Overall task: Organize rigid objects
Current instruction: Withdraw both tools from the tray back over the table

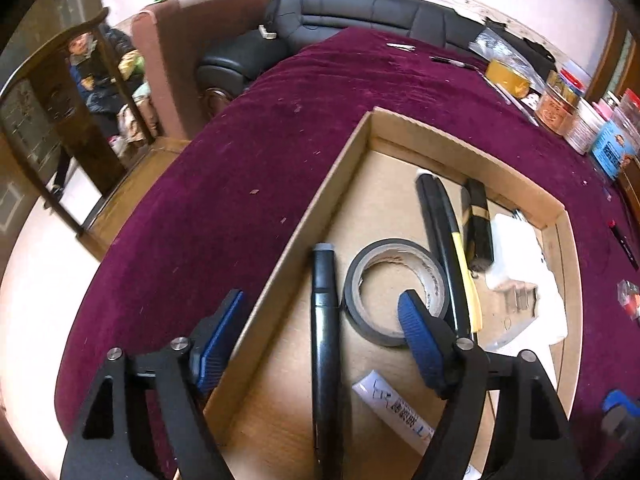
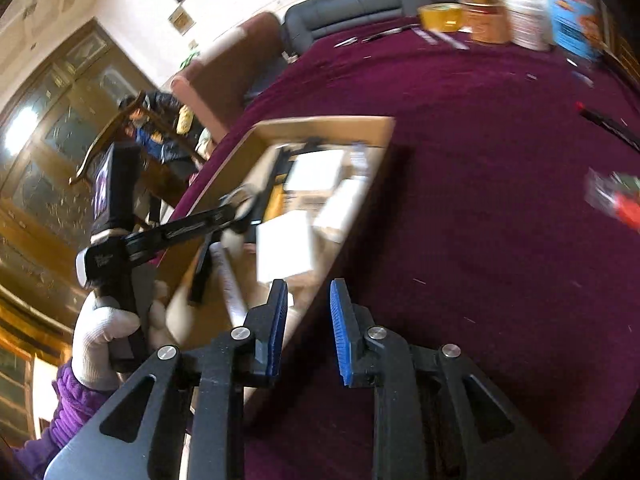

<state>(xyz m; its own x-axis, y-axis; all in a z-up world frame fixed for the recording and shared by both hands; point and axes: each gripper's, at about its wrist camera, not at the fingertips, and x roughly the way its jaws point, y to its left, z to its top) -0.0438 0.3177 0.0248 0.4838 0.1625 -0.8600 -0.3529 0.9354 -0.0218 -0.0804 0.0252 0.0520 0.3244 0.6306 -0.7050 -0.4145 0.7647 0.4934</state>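
Observation:
A shallow cardboard box (image 1: 304, 216) lies on the maroon tablecloth (image 1: 224, 184). It holds a black marker (image 1: 325, 320), a roll of grey tape (image 1: 394, 292), a black and yellow knife (image 1: 444, 248), a black tube with a gold band (image 1: 478, 220), white packets (image 1: 524, 280) and a white labelled tube (image 1: 394, 408). My left gripper (image 1: 320, 312) is open above the box's left wall, its jaws either side of the marker, which is not gripped. My right gripper (image 2: 308, 300) is open and empty over the box's (image 2: 360, 208) right wall.
A yellow tape roll (image 1: 508, 74), jars (image 1: 558, 108) and a blue packet (image 1: 612, 152) stand along the table's far right. A red-capped pen (image 2: 608, 122) and a red packet (image 2: 624, 204) lie on the cloth right of the box. A black sofa (image 1: 360, 16) stands behind the table.

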